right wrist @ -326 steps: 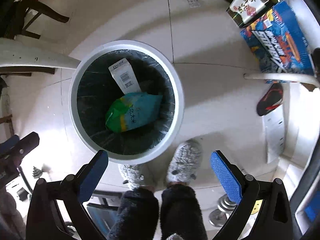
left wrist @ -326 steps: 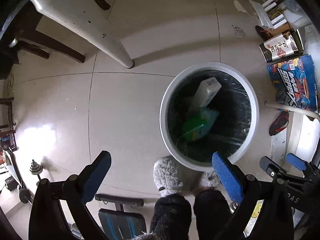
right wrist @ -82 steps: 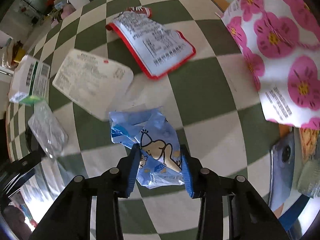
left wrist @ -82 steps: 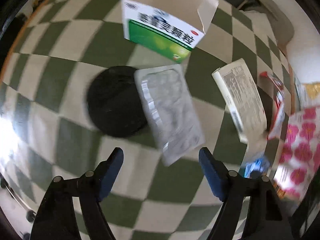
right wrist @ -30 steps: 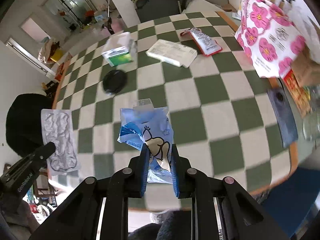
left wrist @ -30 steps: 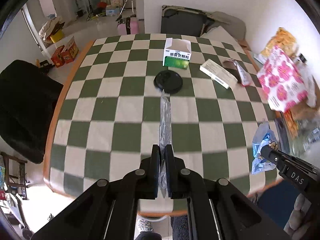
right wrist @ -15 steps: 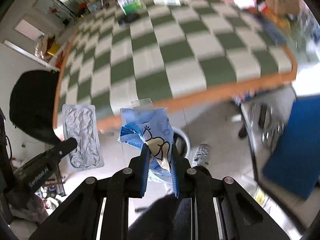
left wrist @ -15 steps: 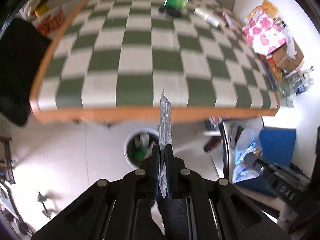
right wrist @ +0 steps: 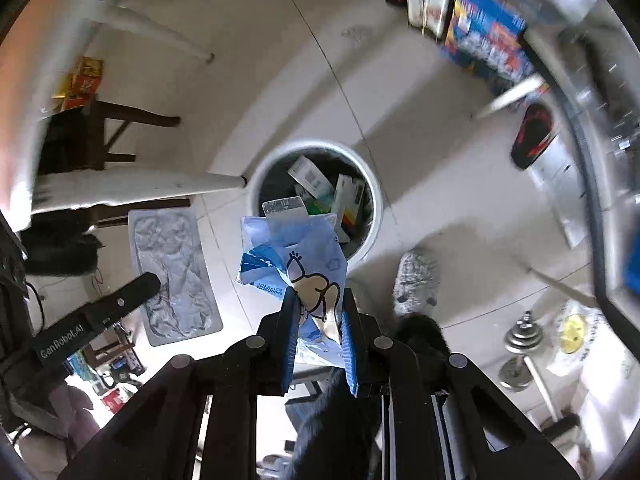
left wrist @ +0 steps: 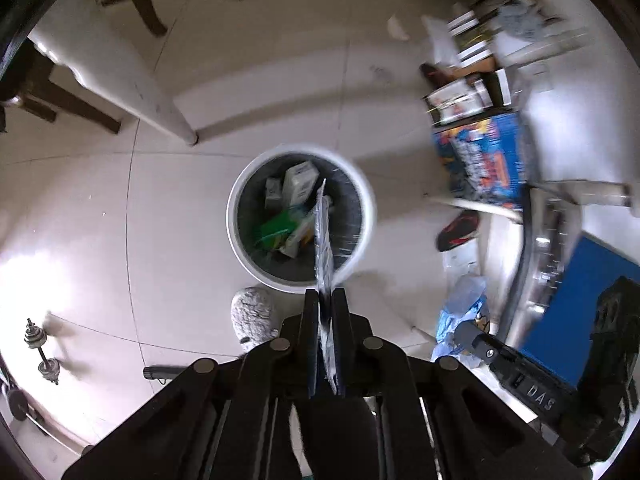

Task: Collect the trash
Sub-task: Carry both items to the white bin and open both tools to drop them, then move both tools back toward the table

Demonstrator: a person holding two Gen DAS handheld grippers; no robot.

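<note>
A round white trash bin [left wrist: 362, 200] with a black liner stands on the tiled floor, with boxes and a green packet inside. My left gripper [left wrist: 325, 304] is shut on a silver blister pack [left wrist: 323, 236], held edge-on above the bin's near rim. In the right wrist view the same blister pack [right wrist: 172, 272] shows flat at the left, with the bin [right wrist: 380, 208] beyond. My right gripper [right wrist: 319, 312] is shut on a crumpled blue snack wrapper [right wrist: 296, 256] hanging over the bin's near edge. The same wrapper [left wrist: 460, 312] appears at the lower right of the left wrist view.
White table legs [left wrist: 160, 96] and dark chair legs [left wrist: 140, 0] stand beyond the bin. Boxes, a blue carton [left wrist: 480, 160] and a red-black slipper [left wrist: 458, 228] lie to the right. The person's grey slipper [left wrist: 252, 316] is beside the bin; dumbbells [left wrist: 40, 348] lie at the left.
Both grippers have dropped from beside the checkered table's edge down toward the floor and tilted steeply downward. The bin now looks much larger and nearer. Both pieces of trash stay held.
</note>
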